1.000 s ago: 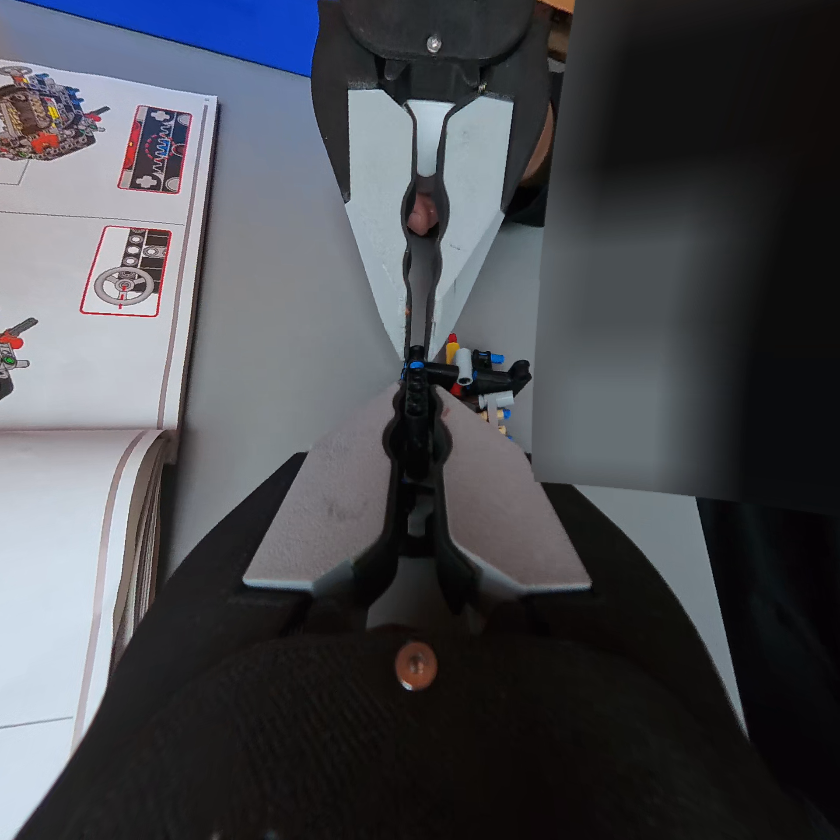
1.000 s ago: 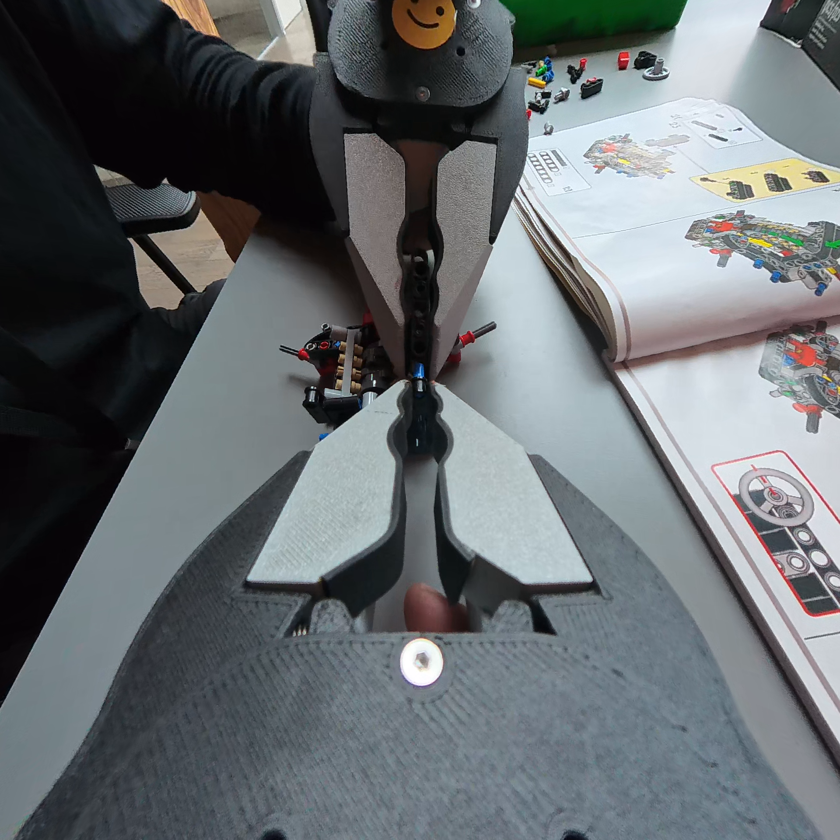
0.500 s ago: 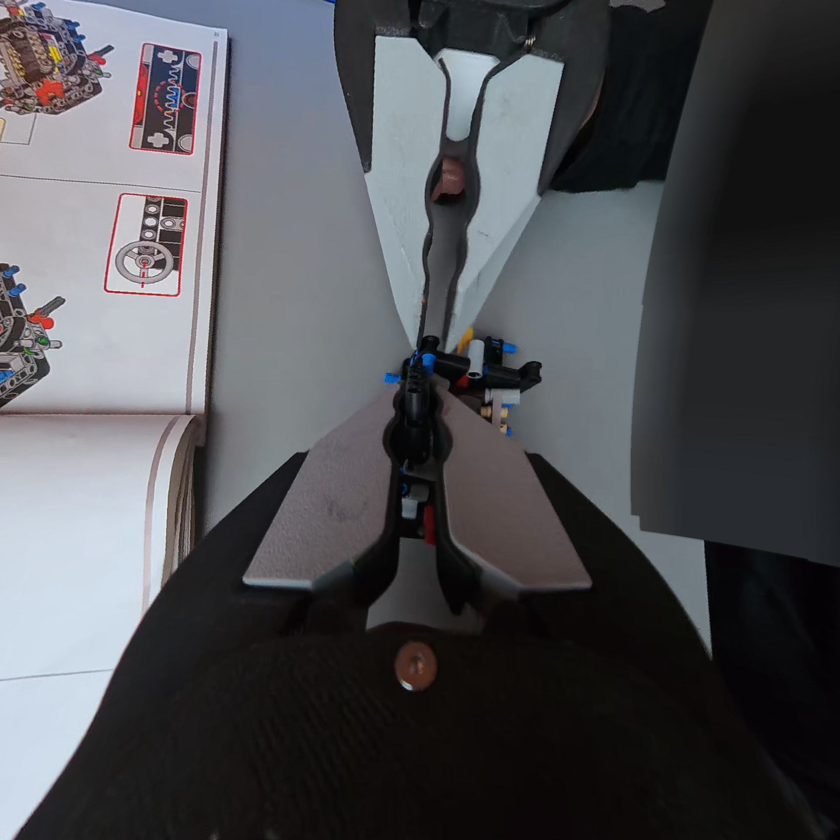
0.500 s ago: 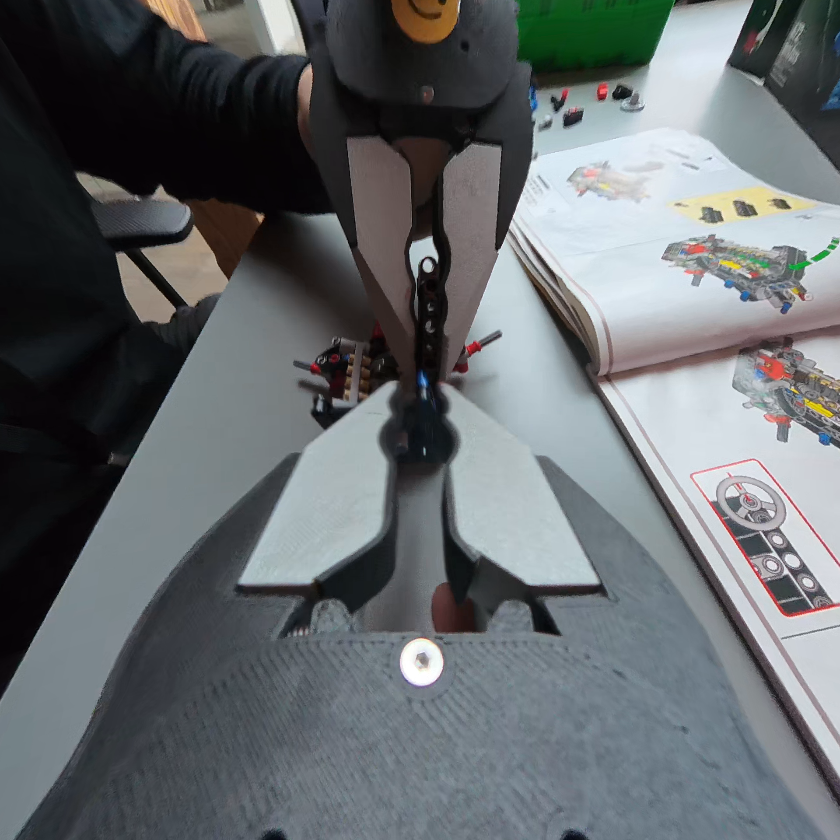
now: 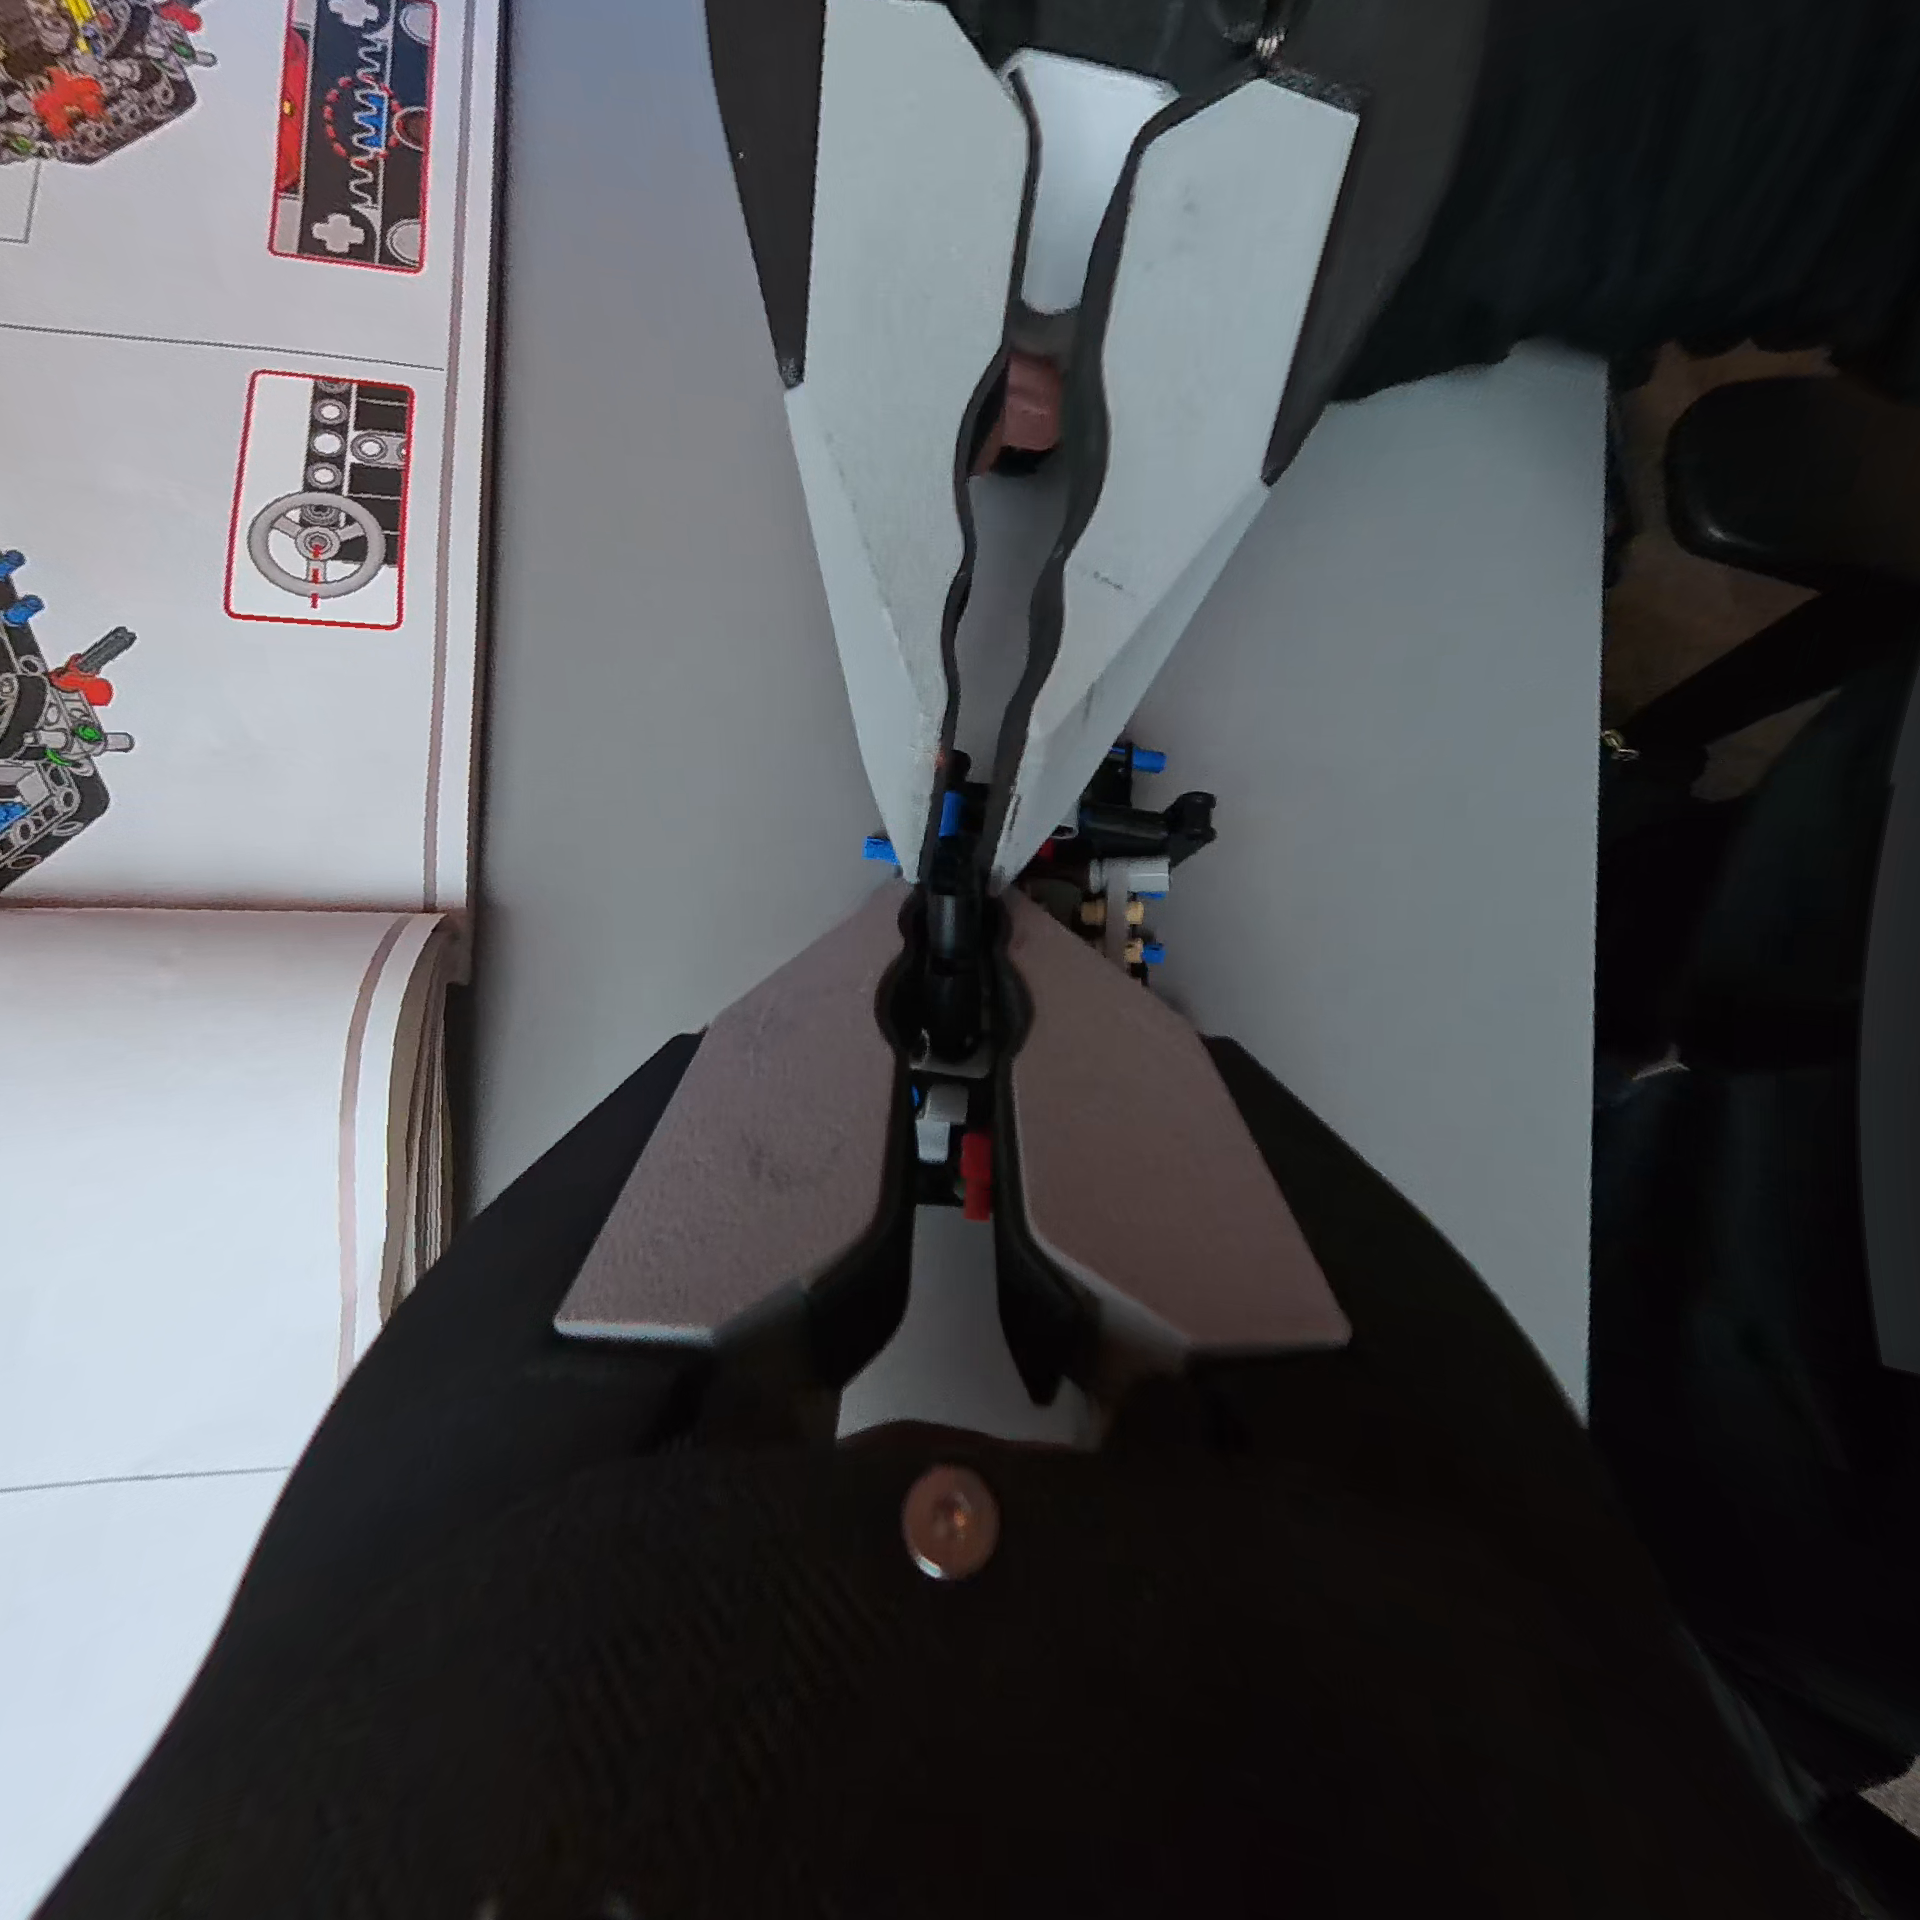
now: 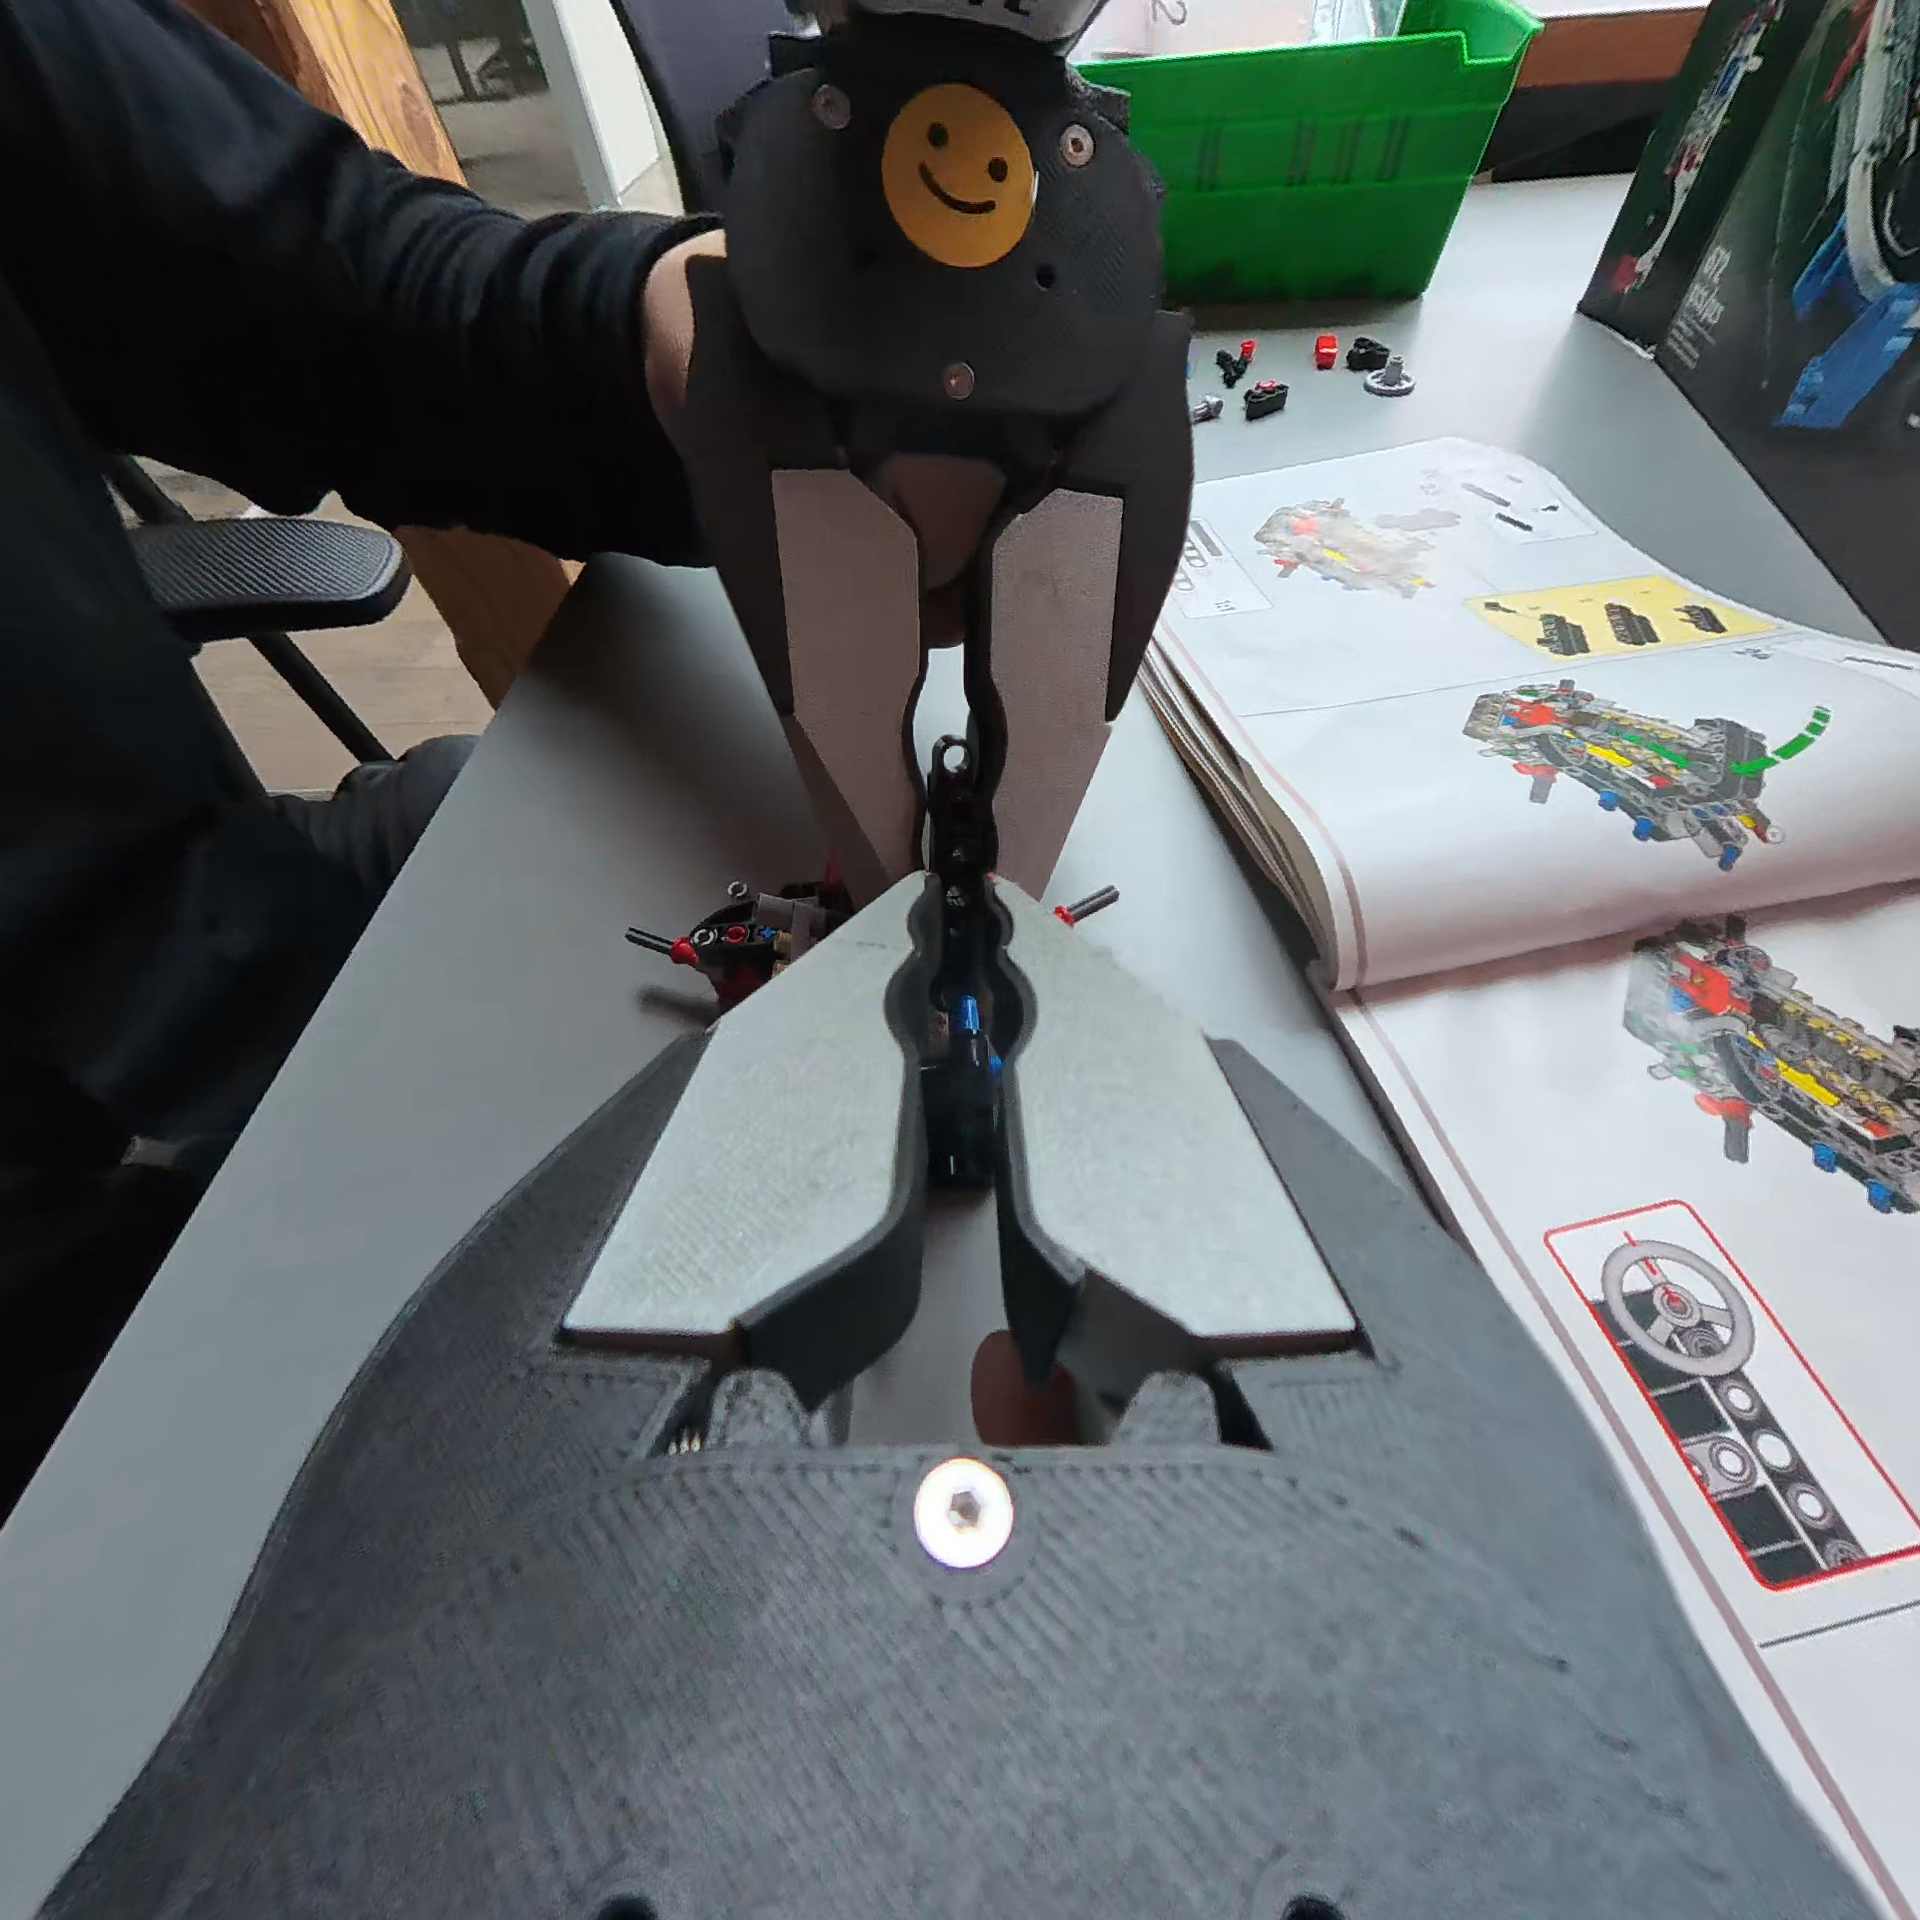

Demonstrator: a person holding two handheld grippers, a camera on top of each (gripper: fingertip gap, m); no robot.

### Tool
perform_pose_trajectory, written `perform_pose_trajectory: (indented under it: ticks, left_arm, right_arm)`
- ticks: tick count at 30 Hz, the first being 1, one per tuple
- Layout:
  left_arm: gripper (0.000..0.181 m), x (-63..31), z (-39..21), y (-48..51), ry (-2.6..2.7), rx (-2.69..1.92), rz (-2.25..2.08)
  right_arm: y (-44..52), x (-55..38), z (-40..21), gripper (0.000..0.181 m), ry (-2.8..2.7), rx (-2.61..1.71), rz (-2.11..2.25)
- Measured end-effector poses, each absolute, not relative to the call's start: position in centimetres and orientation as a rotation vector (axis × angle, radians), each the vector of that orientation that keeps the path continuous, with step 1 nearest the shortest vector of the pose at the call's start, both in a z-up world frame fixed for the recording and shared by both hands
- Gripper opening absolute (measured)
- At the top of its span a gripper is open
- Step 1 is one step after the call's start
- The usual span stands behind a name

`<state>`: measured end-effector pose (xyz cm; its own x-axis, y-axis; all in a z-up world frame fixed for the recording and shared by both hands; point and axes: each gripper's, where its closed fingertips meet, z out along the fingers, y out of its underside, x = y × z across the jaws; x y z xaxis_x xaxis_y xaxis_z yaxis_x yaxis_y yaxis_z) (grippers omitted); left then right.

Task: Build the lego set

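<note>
Gripping one black beam (image 6: 954,821) from both ends, your two tools meet tip to tip above the grey table (image 5: 665,623). Your left gripper (image 5: 951,935) is clenched on the beam's near end in its own view. Your right gripper (image 6: 961,935) is closed on the other end, w/ a blue pin (image 6: 966,1013) showing between its fingers. The part-built lego assembly (image 6: 748,930) sits on the table just below/behind the tips, near the table edge. An open instruction booklet (image 6: 1558,831) lies beside it; loose pieces (image 6: 1299,369), a green bin (image 6: 1309,156) and the set's box (image 6: 1766,208) are farther back.
</note>
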<state>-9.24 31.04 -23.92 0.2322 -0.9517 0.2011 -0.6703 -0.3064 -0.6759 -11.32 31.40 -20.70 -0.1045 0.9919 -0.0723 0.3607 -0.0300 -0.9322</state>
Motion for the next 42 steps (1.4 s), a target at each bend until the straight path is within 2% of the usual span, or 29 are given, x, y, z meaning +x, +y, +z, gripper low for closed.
perform_pose_trajectory:
  ticks: [15, 18, 26, 42]
  left_arm:
    - [0.005, -8.9, -23.2, 31.4, 1.447, -2.005, -0.926]
    - [0.005, -8.9, -23.3, 31.5, 1.452, -2.003, -0.912]
    - [0.005, -9.1, -23.5, 31.6, 1.435, -2.013, -0.926]
    - [0.005, -8.8, -23.2, 31.5, 1.444, -2.003, -0.928]
  right_arm:
    - [32.0, -10.0, -20.4, 0.003, -1.501, -1.472, 1.168]
    - [32.0, -9.2, -20.7, 0.015, -1.505, -1.501, 1.197]
    - [31.6, -8.9, -22.8, 0.004, -1.605, -1.55, 1.123]
    - [31.6, -8.8, -23.0, 0.005, -1.625, -1.566, 1.121]
